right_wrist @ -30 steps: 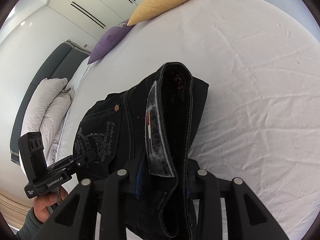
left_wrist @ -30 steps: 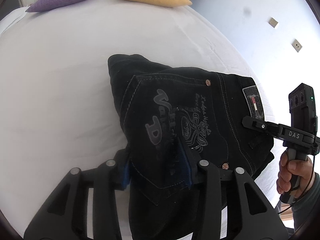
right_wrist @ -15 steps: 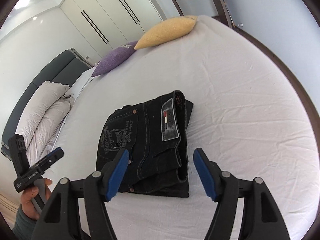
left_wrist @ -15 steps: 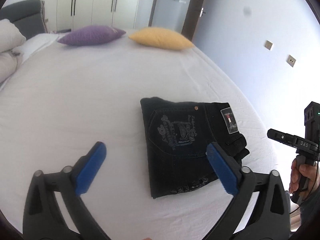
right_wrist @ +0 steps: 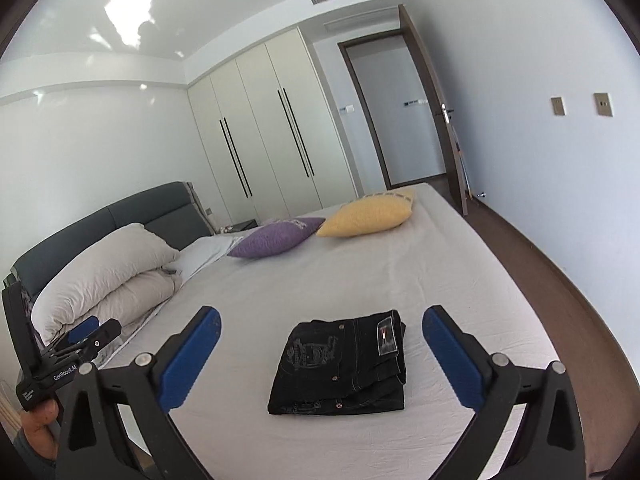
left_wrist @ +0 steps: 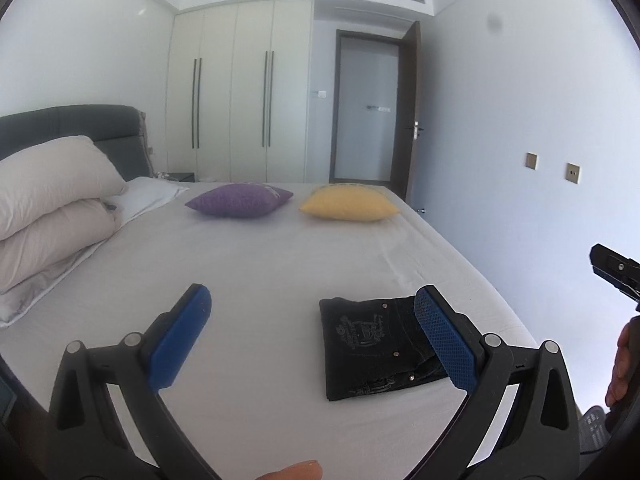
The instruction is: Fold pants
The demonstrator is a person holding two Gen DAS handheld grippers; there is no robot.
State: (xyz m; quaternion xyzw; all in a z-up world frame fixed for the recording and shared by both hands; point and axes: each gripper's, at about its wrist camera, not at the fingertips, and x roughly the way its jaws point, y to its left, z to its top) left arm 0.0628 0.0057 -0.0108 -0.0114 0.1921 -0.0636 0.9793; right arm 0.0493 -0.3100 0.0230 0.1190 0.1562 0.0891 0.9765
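Denim pants (right_wrist: pixel 340 364), black, folded square on wrinkled, seemingly cotton sheet (right_wrist: pixel 360 272).

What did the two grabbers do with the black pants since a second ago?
Both let go. The left gripper and right gripper were each clamped on the black pants; now their jaws stand wide open and both have pulled back and up from the bed. The pants stayed folded where they lay. The purple pillow and yellow pillow did not move.
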